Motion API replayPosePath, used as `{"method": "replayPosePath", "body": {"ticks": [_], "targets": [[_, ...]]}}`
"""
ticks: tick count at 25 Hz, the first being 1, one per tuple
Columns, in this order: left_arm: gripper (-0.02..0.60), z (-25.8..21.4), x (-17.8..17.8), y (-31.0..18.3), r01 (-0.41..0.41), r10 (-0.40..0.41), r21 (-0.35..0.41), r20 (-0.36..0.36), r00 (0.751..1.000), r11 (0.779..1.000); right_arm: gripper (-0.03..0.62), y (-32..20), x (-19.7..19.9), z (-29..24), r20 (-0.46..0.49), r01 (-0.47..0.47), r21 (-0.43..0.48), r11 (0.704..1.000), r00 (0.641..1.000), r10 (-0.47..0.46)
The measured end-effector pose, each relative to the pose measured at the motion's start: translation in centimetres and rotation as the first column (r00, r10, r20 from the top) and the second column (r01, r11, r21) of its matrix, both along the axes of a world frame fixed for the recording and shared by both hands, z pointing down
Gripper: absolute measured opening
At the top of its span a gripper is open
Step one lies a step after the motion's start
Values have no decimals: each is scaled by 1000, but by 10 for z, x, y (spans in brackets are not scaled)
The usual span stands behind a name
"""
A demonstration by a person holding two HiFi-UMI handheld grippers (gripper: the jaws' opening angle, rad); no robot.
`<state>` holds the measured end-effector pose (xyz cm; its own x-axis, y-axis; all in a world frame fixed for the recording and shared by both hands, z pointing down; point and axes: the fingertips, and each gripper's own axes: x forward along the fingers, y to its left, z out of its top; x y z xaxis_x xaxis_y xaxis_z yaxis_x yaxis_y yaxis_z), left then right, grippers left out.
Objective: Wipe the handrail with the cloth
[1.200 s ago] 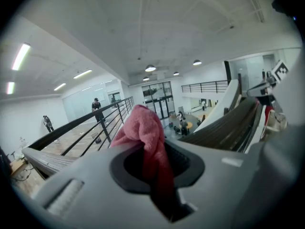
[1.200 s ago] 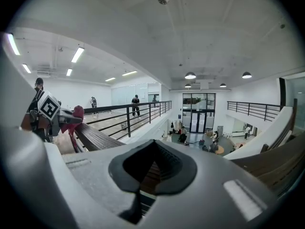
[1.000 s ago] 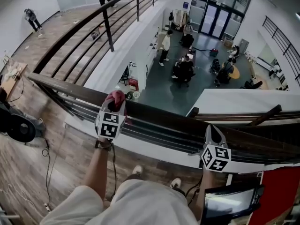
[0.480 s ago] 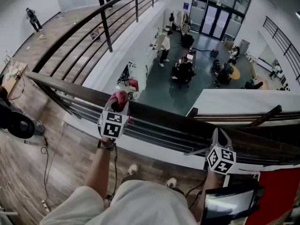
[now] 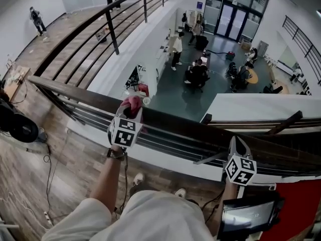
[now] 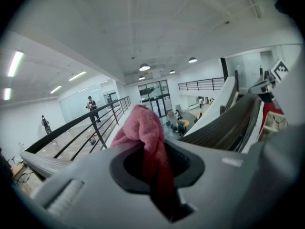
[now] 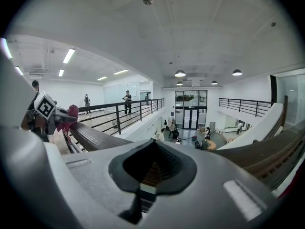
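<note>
A dark wooden handrail (image 5: 185, 127) runs across the head view in front of me, over metal bars. A pink-red cloth (image 5: 132, 103) rests on top of it, and my left gripper (image 5: 129, 110) is shut on it. In the left gripper view the cloth (image 6: 143, 132) bulges out between the jaws, with the handrail (image 6: 224, 123) stretching off to the right. My right gripper (image 5: 236, 143) hovers at the rail further right, shut with nothing in it. The right gripper view shows the handrail (image 7: 93, 136) leading left to the cloth (image 7: 72, 111).
Beyond the rail is a drop to a lower floor with people and desks (image 5: 196, 74). A second railing (image 5: 113, 26) runs away at the back left. A black round device (image 5: 20, 127) and cables lie on the wooden floor at left. A screen (image 5: 248, 217) sits at the bottom right.
My left gripper has slid the cloth a little to the right along the handrail. The right gripper has also shifted slightly right and lower.
</note>
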<state>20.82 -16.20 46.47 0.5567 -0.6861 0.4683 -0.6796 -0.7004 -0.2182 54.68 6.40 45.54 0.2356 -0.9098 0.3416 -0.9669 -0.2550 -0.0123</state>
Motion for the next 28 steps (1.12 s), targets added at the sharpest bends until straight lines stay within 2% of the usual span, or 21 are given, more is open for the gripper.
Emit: {"method": "replayPosePath", "body": {"ticks": [11,16,23,28], "targets": [[67,7,48,29,-17,17,10,-1,1000,1000,2,16,38,9,-6,3,-18,1000,1000,-3],[67,4,68,41,-37,37,18,4,999,999,2,11,32,9,-10,52,-33,998,999,-53],[67,5,110,70,-84,83,5,27,996,996,2,10,28,8,34,101,-50,994,994,-100],[67,7,138,87,-123,123,11,46,991,992,2,9,25,8,76,125,-1,992,989,-125]]}}
